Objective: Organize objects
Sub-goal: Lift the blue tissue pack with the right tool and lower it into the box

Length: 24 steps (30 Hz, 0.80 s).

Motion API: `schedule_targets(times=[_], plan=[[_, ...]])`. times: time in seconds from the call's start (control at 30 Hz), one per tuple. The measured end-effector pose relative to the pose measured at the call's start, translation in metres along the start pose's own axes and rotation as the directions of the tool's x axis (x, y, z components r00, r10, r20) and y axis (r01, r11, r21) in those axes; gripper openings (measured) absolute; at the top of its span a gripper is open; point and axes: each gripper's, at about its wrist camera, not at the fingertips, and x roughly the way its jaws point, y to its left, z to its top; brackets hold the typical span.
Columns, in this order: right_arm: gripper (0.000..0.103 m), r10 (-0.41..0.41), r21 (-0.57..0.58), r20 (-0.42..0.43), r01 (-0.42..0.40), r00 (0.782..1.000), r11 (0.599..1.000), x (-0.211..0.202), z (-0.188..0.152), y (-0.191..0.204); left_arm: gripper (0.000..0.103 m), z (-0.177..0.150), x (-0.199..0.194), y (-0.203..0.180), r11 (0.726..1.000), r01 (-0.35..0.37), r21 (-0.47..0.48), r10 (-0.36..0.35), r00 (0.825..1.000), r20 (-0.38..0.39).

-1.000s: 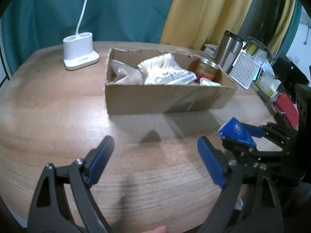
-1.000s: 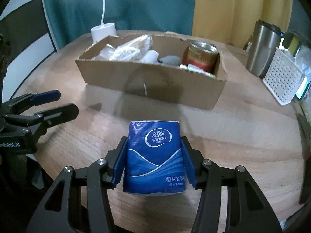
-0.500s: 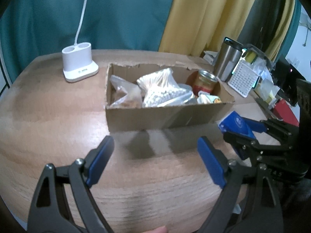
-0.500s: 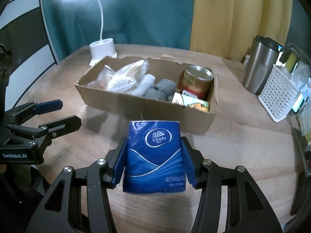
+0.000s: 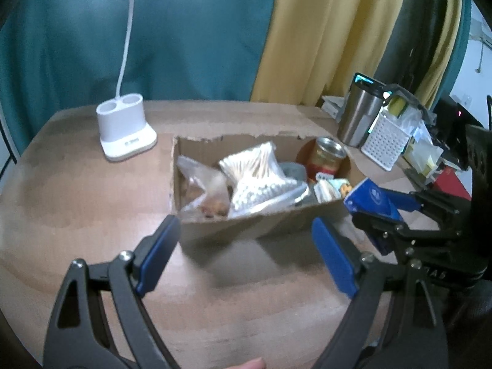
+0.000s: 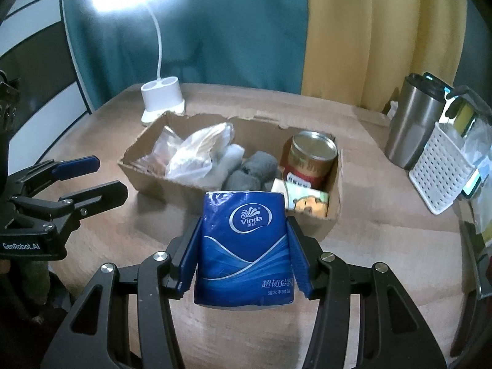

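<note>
Cardboard box [image 6: 172, 184] packed full, bare tabletop [image 6: 384, 261] before it, tumbler [image 6: 412, 126] right

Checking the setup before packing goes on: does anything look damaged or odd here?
The cardboard box has a ragged, torn back rim, as if its flaps were ripped off. The right gripper holds the blue tissue pack squarely.

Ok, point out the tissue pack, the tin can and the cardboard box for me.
tissue pack [image 6: 246, 246]: right wrist view, middle of its blue front face.
tin can [image 6: 312, 158]: right wrist view, upper side wall just under the lid.
cardboard box [image 6: 333, 206]: right wrist view, near right corner wall.
</note>
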Motion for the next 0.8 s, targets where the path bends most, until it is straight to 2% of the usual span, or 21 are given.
schedule_targets(times=[0.13,0.33,0.43,0.6,0.8], plan=[[0.055,0.003,0.006,0.007,-0.003,1.000,1.000,0.004,0.010,-0.002,0.089,0.009,0.005,0.001,0.998,0.059,0.001,-0.059,0.998,0.000],[0.055,0.006,0.024,0.009,-0.006,1.000,1.000,0.013,0.022,-0.006,0.089,0.015,0.018,0.003,1.000,0.029,0.002,-0.029,1.000,-0.006],[0.055,0.007,0.038,0.008,-0.007,1.000,0.999,0.018,0.027,-0.008,0.089,0.018,0.023,0.000,0.999,-0.007,0.034,0.007,1.000,0.006],[0.055,0.010,0.050,0.007,-0.010,1.000,0.999,0.027,0.034,-0.011,0.089,0.023,0.027,0.002,0.999,-0.019,0.043,0.018,1.000,0.024],[0.055,0.008,0.082,0.022,-0.009,1.000,0.997,0.036,0.043,-0.018,0.089,0.032,0.040,0.014,0.999,-0.030,-0.020,0.030,0.999,-0.015]])
